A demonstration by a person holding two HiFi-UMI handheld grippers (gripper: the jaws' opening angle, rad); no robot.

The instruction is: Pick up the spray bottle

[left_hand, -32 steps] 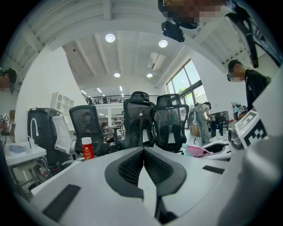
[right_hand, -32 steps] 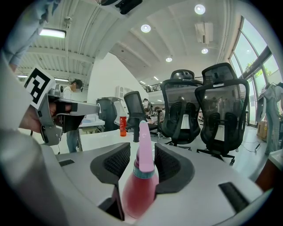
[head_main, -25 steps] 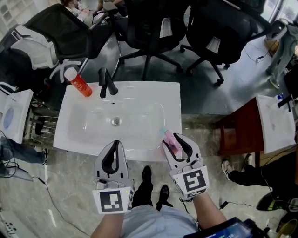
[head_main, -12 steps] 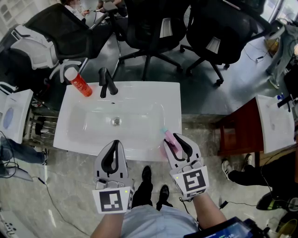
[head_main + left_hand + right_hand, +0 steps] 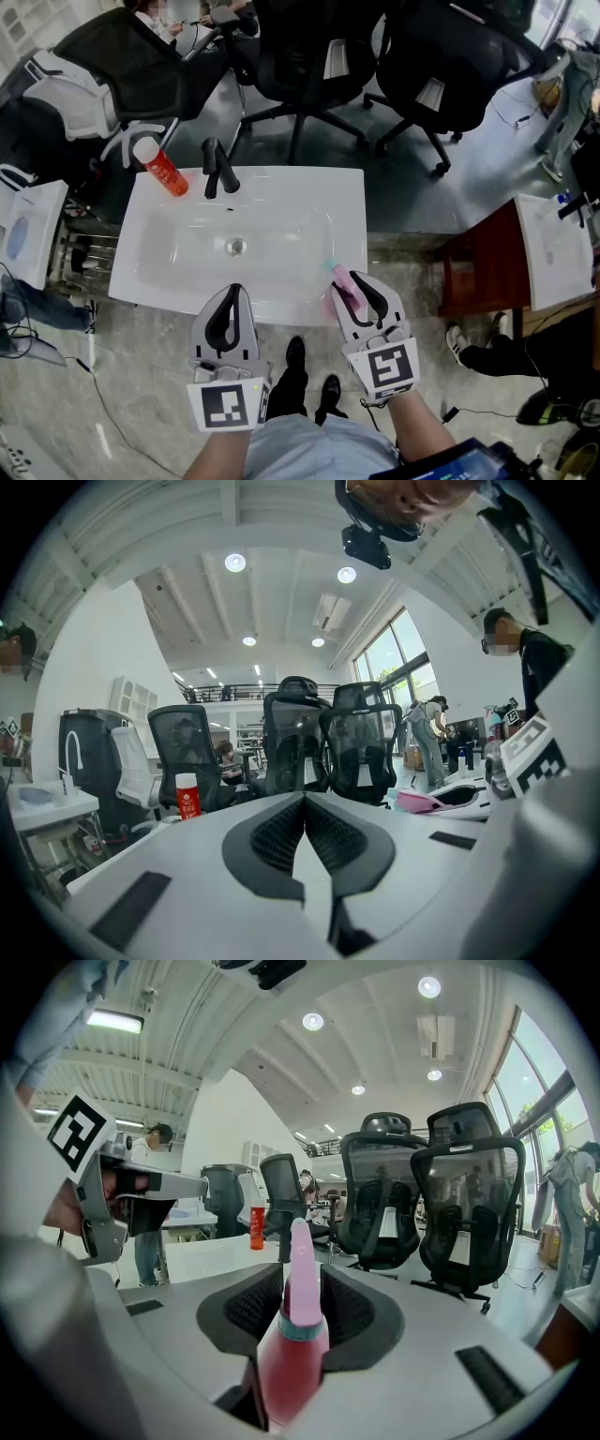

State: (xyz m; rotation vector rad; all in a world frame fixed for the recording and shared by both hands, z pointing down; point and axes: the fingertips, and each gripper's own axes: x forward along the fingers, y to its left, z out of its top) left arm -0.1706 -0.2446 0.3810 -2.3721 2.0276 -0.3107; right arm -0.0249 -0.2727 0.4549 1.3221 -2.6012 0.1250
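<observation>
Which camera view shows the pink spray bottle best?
The right gripper view: the spray bottle fills the middle, between the jaws of the right gripper, which have just been closing on it. The head view shows only its pink top poking past that gripper; the left gripper view shows a pink sliver at right.

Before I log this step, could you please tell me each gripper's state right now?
Left gripper: shut, empty.
Right gripper: jaws just closed in, shut on the pink spray bottle.
</observation>
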